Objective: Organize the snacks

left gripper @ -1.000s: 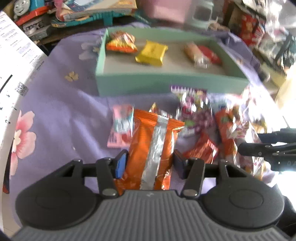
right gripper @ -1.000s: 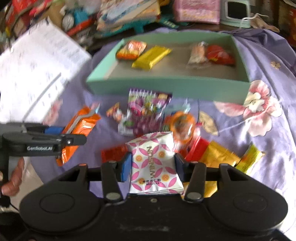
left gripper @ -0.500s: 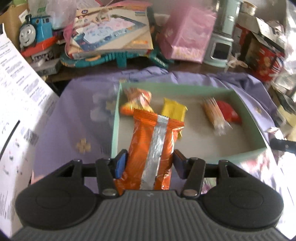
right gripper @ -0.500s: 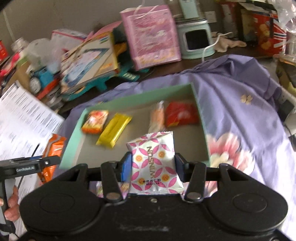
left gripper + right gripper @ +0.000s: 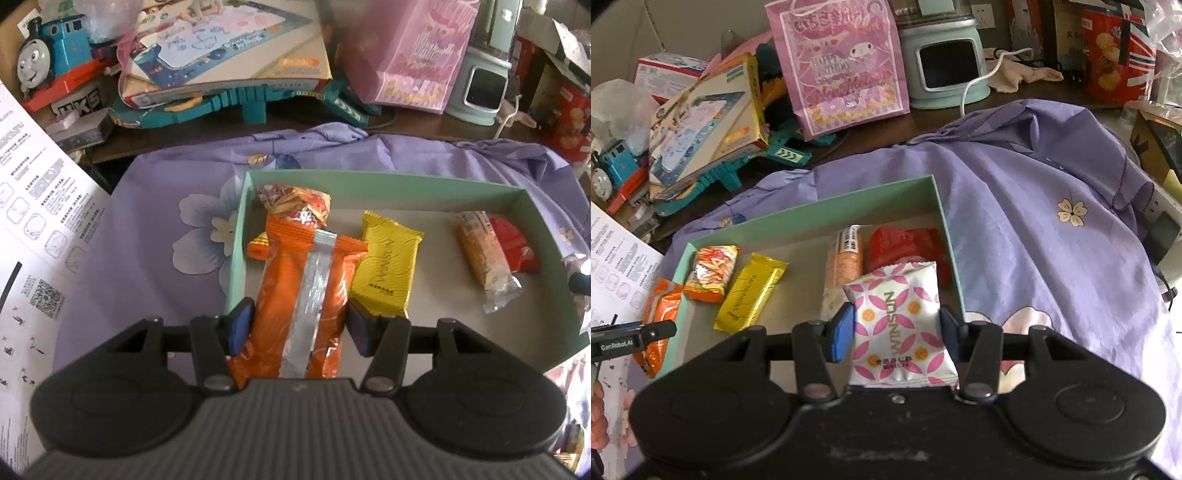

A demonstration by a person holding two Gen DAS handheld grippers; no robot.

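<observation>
My left gripper [image 5: 299, 325] is shut on an orange snack bag with a silver stripe [image 5: 303, 295] and holds it over the left end of the mint-green box [image 5: 369, 181]. My right gripper [image 5: 895, 332] is shut on a white packet with pink petals [image 5: 897, 321] over the box's right end [image 5: 949, 236]. Inside the box lie an orange-red chip packet [image 5: 295, 203], a yellow bar [image 5: 384, 269], a clear cracker sleeve [image 5: 484, 254] and a red packet [image 5: 513, 240]. The left gripper and its orange bag also show in the right wrist view [image 5: 657, 321].
The box sits on a purple flowered cloth [image 5: 1052, 240]. White instruction sheets [image 5: 33, 206] lie at the left. Behind stand a toy train [image 5: 51, 51], a boxed play mat [image 5: 229, 48], a pink gift bag [image 5: 846, 62] and a mint appliance [image 5: 945, 66].
Both grippers have carried their snacks up from the loose pile and forward over the green box. The pile has dropped out of view.
</observation>
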